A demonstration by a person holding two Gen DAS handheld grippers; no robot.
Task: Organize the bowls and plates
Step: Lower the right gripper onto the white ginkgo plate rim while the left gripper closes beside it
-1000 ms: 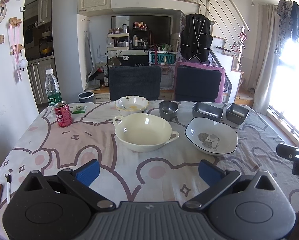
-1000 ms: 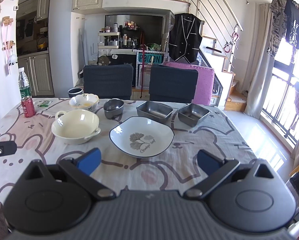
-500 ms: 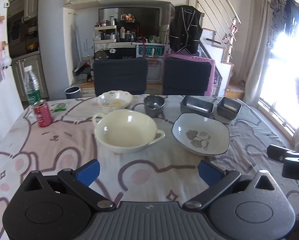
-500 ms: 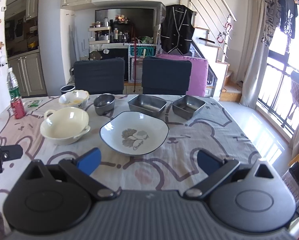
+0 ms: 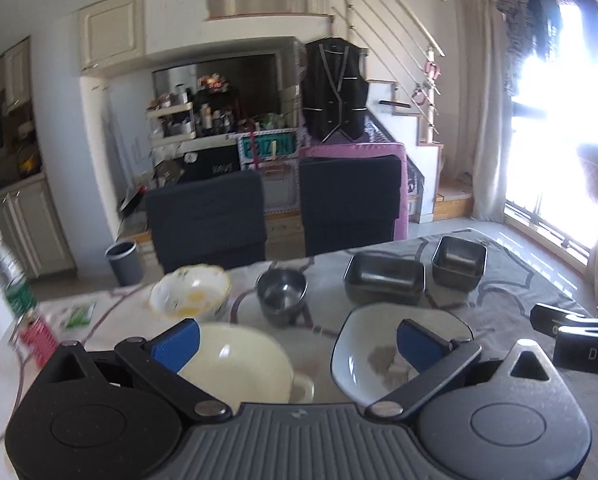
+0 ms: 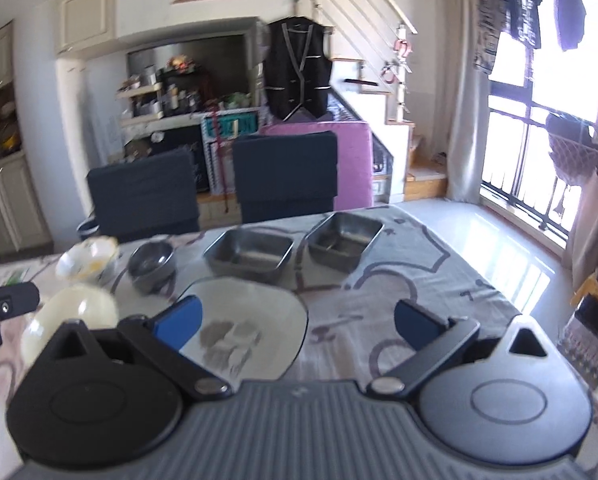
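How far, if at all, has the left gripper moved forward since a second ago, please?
Yes. The left gripper has advanced toward the chairs: its fingertips now overlap the cream bowl and patterned plate.

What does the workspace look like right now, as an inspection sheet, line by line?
Surface: table under a cartoon-print cloth.
Job's things: cream two-handled bowl; square plate with leaf motif; floral bowl; round steel bowl; two steel trays, larger and smaller.
Clutter: red can, water bottle, green packet at the left edge.
Grippers: left tongs open above bowl and plate; right tongs open above plate; both empty.
Cables: nothing seen.
Surroundings: two dark chairs, shelves, stairs, bright window.
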